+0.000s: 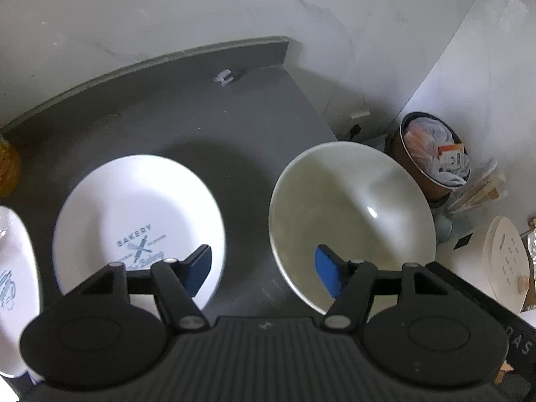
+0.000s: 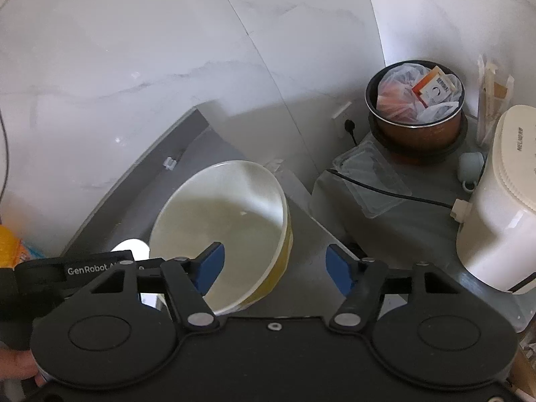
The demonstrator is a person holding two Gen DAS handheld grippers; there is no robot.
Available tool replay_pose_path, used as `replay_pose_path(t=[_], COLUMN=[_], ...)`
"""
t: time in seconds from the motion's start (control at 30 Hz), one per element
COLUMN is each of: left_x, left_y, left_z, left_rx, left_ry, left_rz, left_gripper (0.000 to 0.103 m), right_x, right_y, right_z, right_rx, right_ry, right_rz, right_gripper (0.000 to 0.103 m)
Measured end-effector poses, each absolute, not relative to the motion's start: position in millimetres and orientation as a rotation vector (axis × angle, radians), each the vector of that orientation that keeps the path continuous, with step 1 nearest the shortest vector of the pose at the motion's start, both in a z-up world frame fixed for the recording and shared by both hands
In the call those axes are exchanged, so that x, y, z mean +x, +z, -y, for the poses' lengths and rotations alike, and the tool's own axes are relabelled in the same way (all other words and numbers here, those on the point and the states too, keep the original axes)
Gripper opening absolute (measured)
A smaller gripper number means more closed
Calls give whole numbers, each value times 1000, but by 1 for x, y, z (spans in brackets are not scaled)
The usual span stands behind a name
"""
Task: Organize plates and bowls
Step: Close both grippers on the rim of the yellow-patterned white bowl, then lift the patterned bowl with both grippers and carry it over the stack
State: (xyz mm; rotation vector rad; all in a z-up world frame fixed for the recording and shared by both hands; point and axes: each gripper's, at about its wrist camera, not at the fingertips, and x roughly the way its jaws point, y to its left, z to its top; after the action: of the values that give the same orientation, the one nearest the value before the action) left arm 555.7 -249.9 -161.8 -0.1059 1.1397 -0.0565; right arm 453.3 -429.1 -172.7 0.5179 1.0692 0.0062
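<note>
Your left gripper [image 1: 263,269] has its blue fingers spread wide and holds nothing. It hangs over the dark gray counter [image 1: 214,127], above the gap between a plate and a bowl. The white plate [image 1: 134,207] with the blue word BAKERY lies flat on the counter to the left, and nothing is on it. Another white plate [image 1: 13,288] peeks in at the far left edge. The big bowl [image 1: 348,207] sits to the right, near the counter's edge. It is pale inside and looks empty.

Your right gripper [image 2: 273,266] is also spread wide and holds nothing. Its left finger is over the inside of the bowl [image 2: 227,224] and its right finger is outside, so the bowl's rim is between them. You cannot tell if a finger touches the rim. The bowl is yellow on the outside.

Farther back, a brown pot [image 2: 418,124] is stuffed with plastic bags and a small orange box. A white machine [image 2: 502,207] stands beside it.
</note>
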Motion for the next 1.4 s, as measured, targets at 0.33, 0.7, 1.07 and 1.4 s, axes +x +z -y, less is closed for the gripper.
replay_pose_path(t=[0.33,0.7,1.07,1.4], left_x=[584,600,594,572], left_y=[-187,-201,-175,-146], left_z=[263,265,255,247], left_rx=[-126,-120,-152,-184], left_ry=[-61,-28,-39,-36], left_rz=[-1187,-1203,-1171,-1138], left_gripper=[35,9,5,5], right_x=[467,489,484,473], right_y=[-197,-211,-188,-156], right_z=[431,428,421,415], right_rx=[545,547,500,473], right_ry=[-12,26,29,55], right_rz=[-1133,-1170,-1153,-1121], right_gripper=[37,17,13,13])
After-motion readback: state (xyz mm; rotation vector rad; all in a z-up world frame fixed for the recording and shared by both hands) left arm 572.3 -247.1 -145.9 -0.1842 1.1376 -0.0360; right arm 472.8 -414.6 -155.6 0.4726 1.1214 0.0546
